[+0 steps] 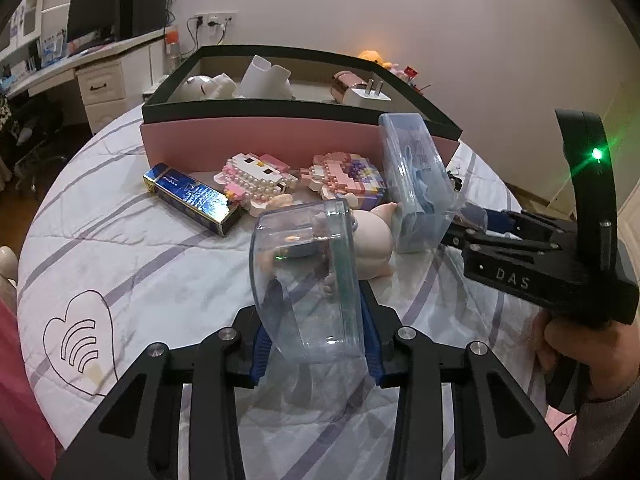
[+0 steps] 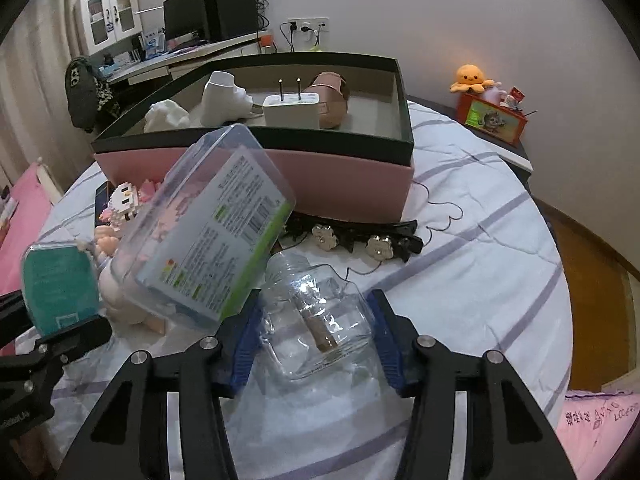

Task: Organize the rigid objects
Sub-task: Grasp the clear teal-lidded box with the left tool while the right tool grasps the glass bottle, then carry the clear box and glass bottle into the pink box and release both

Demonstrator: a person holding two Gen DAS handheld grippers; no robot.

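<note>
Sorting is partly complete. The pink storage box (image 1: 256, 140) on the bed (image 1: 132, 240) already holds a wall charger (image 2: 291, 109), a rose-gold cylinder (image 2: 330, 100) and white figurines (image 1: 208, 86). The left tool (image 1: 316, 356) pinches a clear plastic container (image 1: 304, 280) above the quilt. The right tool (image 2: 316, 340) stands spread around a glass jar (image 2: 320, 320); whether it grips the labelled clear box (image 2: 208, 232) cannot be told. Still outside are the brick figures (image 1: 256, 180), a blue foil carton (image 1: 192, 198), a doll (image 1: 374, 240) and a hair clip (image 2: 360, 236).
</note>
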